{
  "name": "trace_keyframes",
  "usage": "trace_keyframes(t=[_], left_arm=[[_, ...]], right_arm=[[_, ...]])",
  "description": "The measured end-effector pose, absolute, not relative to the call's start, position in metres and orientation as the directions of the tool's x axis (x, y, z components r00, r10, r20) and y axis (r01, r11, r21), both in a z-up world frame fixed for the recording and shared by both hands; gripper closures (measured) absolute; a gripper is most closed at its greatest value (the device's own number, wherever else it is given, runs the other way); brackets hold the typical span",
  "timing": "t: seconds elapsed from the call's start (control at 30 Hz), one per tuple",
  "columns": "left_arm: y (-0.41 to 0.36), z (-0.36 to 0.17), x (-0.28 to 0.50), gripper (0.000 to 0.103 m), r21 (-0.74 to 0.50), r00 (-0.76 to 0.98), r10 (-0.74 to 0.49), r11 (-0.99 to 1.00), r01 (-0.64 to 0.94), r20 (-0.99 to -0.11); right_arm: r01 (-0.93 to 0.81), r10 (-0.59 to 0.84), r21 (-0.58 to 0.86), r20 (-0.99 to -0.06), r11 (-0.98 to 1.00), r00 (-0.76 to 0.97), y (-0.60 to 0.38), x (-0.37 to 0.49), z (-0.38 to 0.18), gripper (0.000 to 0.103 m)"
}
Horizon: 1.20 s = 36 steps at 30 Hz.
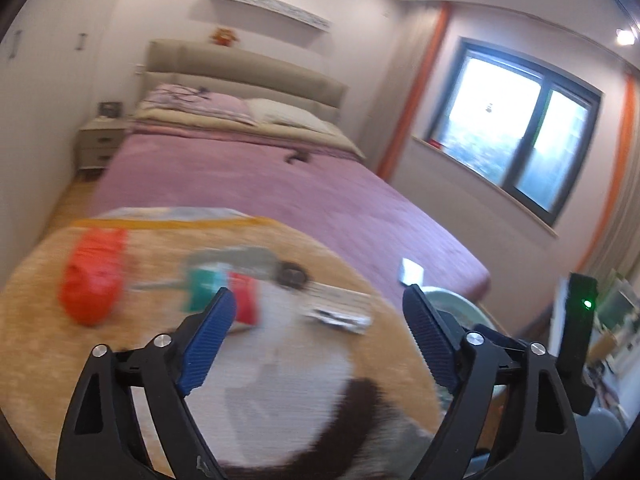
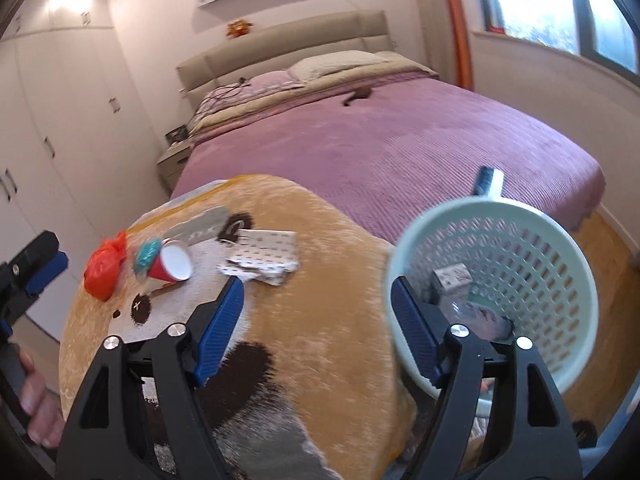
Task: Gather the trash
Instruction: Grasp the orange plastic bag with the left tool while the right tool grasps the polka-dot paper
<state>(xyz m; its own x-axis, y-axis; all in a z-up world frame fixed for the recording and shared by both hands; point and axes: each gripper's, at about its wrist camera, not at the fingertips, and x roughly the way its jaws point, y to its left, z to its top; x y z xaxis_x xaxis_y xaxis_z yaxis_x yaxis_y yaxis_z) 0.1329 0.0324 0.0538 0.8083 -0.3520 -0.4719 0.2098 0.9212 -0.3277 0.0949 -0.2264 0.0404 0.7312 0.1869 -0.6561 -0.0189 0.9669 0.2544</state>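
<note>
A red paper cup [image 2: 171,266] with a white inside lies tipped on its side on the fuzzy tan blanket [image 2: 320,280]. Its open mouth faces right, toward the pale green basket [image 2: 416,224], and its long way runs from left to right. Just left of the cup sit a crumpled teal wrapper [image 2: 146,255] and an orange plastic bag [image 2: 105,270]. Just right of the cup lies crumpled patterned paper [image 2: 266,260]. The basket holds a small box [image 2: 452,276]. The left hand-held gripper [image 1: 320,340] is wide open and holds nothing. The right hand-held gripper [image 2: 316,332] is wide open too, with nothing in it.
</note>
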Motion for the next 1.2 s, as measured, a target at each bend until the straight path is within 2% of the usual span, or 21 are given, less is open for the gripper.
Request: trace_keyframes(t=[0.27,0.43,0.47,0.57,0.9,1.1,1.13,1.2], left_arm=[[0.121,0.044,0.147,0.019,-0.254,0.857,-0.101,0.967,-0.036,-0.506],[0.165,0.026,0.174,0.019,-0.242,0.821,-0.021,0.960,-0.143,-0.571],[0.170,0.023,0.176,0.019,-0.242,0.815,-0.016,0.958,-0.153,-0.579],[0.184,0.012,0.190,0.019,-0.258,0.798,-0.013,0.950,-0.179,-0.602],[0.185,-0.025,0.216,0.019,-0.275,0.769,-0.027,0.942,-0.195,-0.639],[0.184,-0.033,0.217,0.031,-0.281,0.759,-0.048,0.943,-0.181,-0.649],[0.185,-0.033,0.216,0.037,-0.285,0.760,-0.050,0.941,-0.181,-0.648],[0.184,-0.033,0.216,0.041,-0.282,0.761,-0.047,0.942,-0.182,-0.647]], right_arm=[[-0.122,0.194,0.156,-0.640,0.980,0.743,-0.177,0.128,0.034,0.028],[-0.134,0.183,0.125,-0.656,0.983,0.732,-0.162,0.157,0.021,0.028],[-0.131,0.180,0.123,-0.660,0.984,0.729,-0.160,0.165,0.017,0.029],[-0.137,0.165,0.096,-0.669,0.986,0.725,-0.157,0.183,0.006,0.048],[-0.132,0.197,0.146,-0.734,0.980,0.651,-0.168,0.218,-0.022,0.045],[-0.156,0.212,0.148,-0.782,0.977,0.585,-0.160,0.229,-0.034,0.045],[-0.161,0.212,0.145,-0.785,0.976,0.582,-0.159,0.230,-0.034,0.045],[-0.172,0.214,0.138,-0.784,0.975,0.583,-0.157,0.229,-0.034,0.045]])
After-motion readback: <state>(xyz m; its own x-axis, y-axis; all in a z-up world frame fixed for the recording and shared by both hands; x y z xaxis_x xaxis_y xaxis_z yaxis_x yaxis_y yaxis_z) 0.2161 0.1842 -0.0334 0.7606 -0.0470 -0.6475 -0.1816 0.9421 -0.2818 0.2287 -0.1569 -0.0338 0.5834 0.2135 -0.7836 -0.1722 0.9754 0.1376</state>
